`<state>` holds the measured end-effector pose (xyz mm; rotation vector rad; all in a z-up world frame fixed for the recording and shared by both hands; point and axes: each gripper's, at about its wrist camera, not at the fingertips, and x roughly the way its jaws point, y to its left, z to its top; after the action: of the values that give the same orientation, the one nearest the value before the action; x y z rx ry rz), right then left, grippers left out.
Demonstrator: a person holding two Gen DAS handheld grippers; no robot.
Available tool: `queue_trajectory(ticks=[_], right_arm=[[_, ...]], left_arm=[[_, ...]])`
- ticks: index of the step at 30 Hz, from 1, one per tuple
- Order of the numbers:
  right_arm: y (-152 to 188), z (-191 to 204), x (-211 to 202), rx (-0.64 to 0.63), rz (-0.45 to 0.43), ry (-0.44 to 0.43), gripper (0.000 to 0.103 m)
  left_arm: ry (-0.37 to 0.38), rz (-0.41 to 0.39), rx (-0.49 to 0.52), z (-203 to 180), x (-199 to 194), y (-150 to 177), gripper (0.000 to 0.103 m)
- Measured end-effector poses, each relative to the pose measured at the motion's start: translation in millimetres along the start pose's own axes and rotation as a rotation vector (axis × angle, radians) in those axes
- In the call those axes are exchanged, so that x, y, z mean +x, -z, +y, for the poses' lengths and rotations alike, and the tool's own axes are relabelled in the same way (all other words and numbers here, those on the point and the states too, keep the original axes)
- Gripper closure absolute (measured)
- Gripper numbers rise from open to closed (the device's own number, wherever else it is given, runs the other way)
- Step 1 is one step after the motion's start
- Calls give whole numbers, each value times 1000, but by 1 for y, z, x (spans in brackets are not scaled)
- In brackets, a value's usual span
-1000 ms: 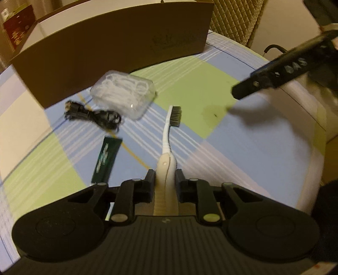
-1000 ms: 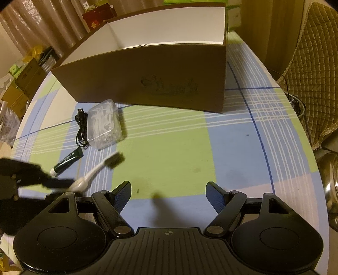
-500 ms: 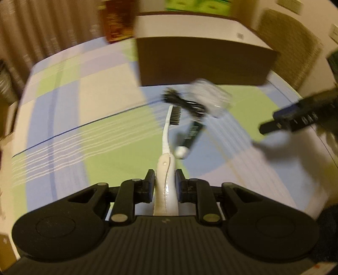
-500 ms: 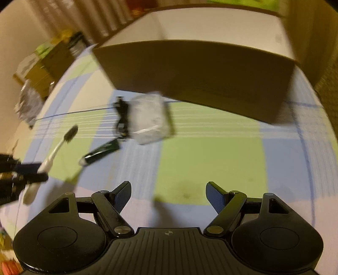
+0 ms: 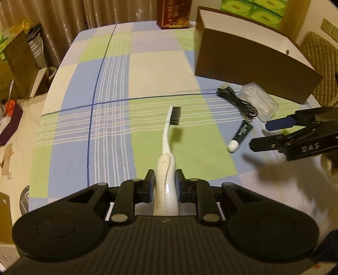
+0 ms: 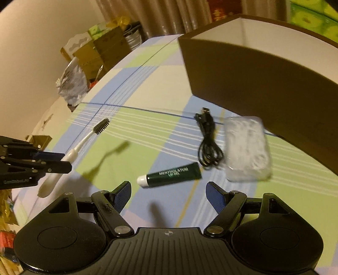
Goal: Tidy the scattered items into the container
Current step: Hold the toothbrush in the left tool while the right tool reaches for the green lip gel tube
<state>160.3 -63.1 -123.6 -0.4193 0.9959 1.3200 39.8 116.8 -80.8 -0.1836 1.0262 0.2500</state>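
Note:
My left gripper [image 5: 164, 178] is shut on the thick handle of a white toothbrush [image 5: 169, 135], which hangs above the checked tablecloth with its dark bristles pointing away. From the right wrist view the same toothbrush [image 6: 84, 143] juts from the left gripper [image 6: 61, 160] at the far left. My right gripper [image 6: 168, 189] stands open just above a dark green lip balm tube [image 6: 173, 173] with a white cap. A black USB cable [image 6: 208, 141] and a clear plastic box [image 6: 246, 148] lie beside the brown cardboard box [image 6: 264, 84], whose top is open.
The round table's edge [image 5: 52, 84] drops off at the left, with cartons and bags [image 6: 93, 50] on the floor beyond. A red box [image 5: 175, 12] and green packs [image 5: 253, 8] stand behind the container. A quilted chair [image 5: 323, 55] is at the far right.
The left gripper has carried the toothbrush up off the cloth and swung left, away from the other items. The right gripper has moved left and down over the lip balm.

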Motion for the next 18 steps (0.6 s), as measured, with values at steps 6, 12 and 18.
queue_trajectory(ticks=[6, 12, 18], right_arm=[[-6, -14, 22, 52, 11, 2, 18], [-9, -11, 24, 9, 8, -35, 7], [-5, 10, 37, -121, 8, 38, 7]], left_arm=[[-3, 8, -13, 9, 8, -3, 87], [1, 14, -19, 15, 13, -7, 87], [7, 21, -22, 16, 18, -10, 87]])
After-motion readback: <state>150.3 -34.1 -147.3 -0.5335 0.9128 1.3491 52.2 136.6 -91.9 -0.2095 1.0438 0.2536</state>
